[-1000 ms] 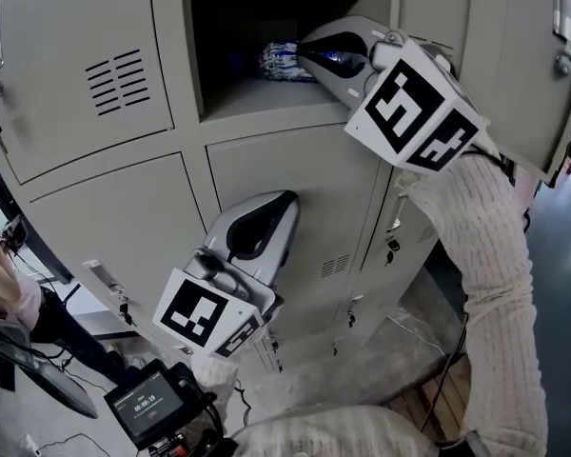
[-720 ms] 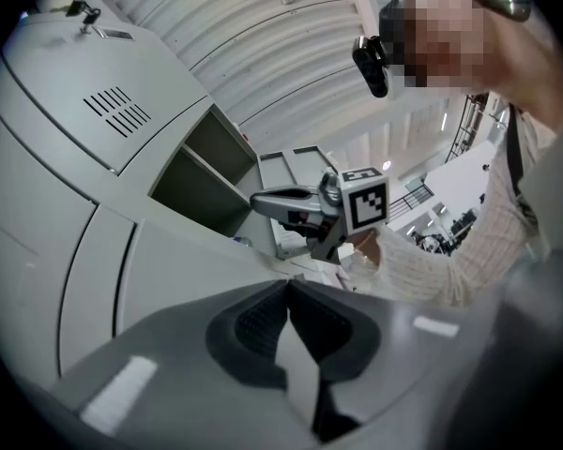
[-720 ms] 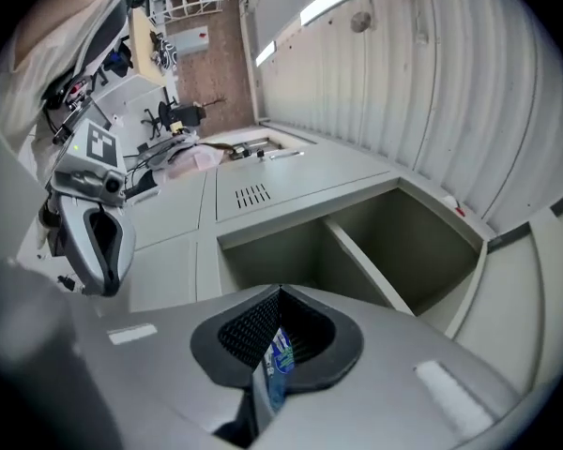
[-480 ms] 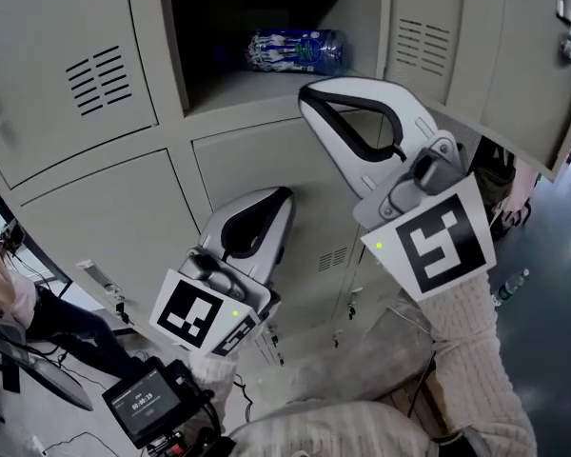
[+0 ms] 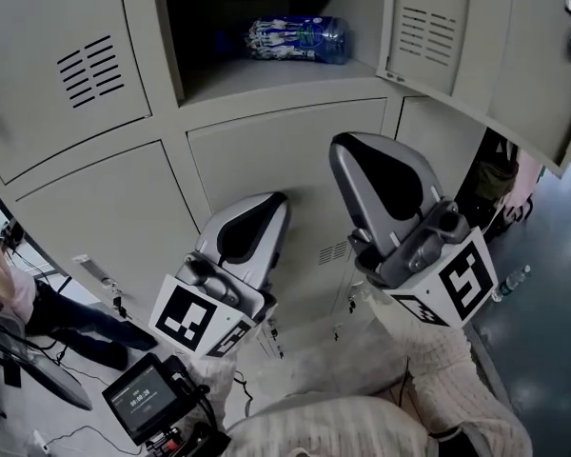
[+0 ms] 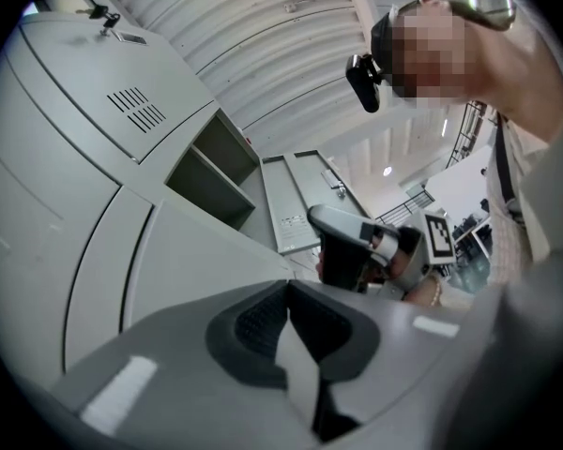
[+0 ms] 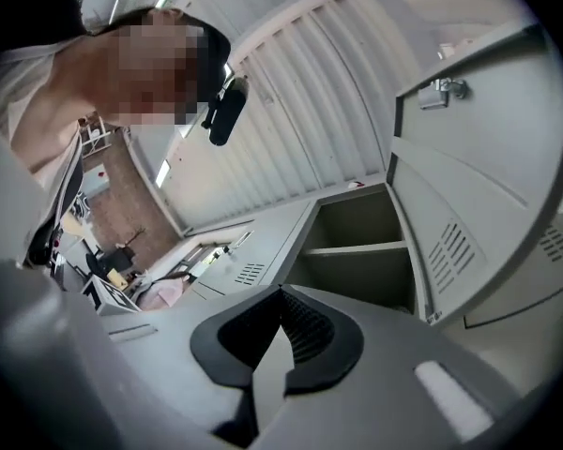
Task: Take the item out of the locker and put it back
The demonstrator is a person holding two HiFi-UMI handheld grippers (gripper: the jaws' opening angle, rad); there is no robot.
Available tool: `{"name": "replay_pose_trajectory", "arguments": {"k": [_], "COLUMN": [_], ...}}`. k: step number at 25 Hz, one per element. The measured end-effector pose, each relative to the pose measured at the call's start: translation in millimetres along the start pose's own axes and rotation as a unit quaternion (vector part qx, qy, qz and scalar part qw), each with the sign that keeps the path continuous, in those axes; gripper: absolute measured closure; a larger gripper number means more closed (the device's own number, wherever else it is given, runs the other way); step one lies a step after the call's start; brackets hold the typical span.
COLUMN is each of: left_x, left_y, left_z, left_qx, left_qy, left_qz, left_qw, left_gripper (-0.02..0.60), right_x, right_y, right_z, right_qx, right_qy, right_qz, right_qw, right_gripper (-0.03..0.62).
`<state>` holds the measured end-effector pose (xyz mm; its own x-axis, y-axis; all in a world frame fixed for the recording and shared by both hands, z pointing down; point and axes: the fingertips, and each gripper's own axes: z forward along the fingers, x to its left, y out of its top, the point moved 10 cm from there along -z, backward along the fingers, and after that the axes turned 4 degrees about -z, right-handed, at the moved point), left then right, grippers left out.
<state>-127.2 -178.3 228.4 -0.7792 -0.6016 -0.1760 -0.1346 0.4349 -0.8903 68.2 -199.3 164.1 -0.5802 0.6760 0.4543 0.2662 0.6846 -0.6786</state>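
Observation:
A clear plastic bottle with a blue-and-white label [image 5: 295,39] lies on its side on the shelf of the open locker compartment [image 5: 266,79]. My right gripper [image 5: 348,145] is shut and empty; it points up in front of the closed locker doors, well below the shelf. To its left and lower, my left gripper [image 5: 277,199] is also shut with nothing in it. In the left gripper view the jaws [image 6: 286,289] meet at the tip, and the right gripper [image 6: 357,247] shows beyond them. In the right gripper view the shut jaws [image 7: 281,294] point toward the open compartment [image 7: 357,251].
The open locker door [image 5: 476,55] hangs out at the upper right, above my right arm. Closed locker doors [image 5: 86,74] fill the left and middle. A small screen device [image 5: 147,400] and cables sit at the lower left. A person's arm [image 5: 0,293] shows at the left edge.
My right gripper has come out of the locker compartment and dropped down beside the left one. The bottle stays on the shelf. The left gripper has barely moved.

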Motion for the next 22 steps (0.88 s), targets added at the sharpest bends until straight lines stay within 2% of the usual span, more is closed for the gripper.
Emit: {"name": "replay_pose_trajectory", "arguments": {"k": [4, 8, 15, 19, 22], "left_x": [2, 1, -3, -6, -7], "left_y": [-7, -15, -28, -31, -33], "left_z": [-2, -7, -14, -14, -13], "left_qx": [-0.004, -0.004, 0.013, 0.014, 0.014], "left_qy": [0.01, 0.019, 0.022, 0.016, 0.01], "left_qz": [0.001, -0.008, -0.021, -0.037, -0.05], "left_qw": [0.9999, 0.9998, 0.9995, 0.9991, 0.9986], "left_gripper": [0.577, 0.577, 0.577, 0.577, 0.577], "right_x": [17, 31, 43, 36, 33], "right_y": [-10, -34, -76, -86, -87], "right_z": [-21, -32, -52, -64, -67], "right_qx": [-0.034, -0.019, 0.046, 0.036, 0.035], "right_qy": [-0.012, -0.016, -0.043, -0.084, -0.092], "right_qz": [0.076, 0.155, 0.198, 0.248, 0.249], "right_qw": [0.996, 0.988, 0.978, 0.965, 0.963], "right_gripper": [0.594, 0.594, 0.595, 0.595, 0.595]}}
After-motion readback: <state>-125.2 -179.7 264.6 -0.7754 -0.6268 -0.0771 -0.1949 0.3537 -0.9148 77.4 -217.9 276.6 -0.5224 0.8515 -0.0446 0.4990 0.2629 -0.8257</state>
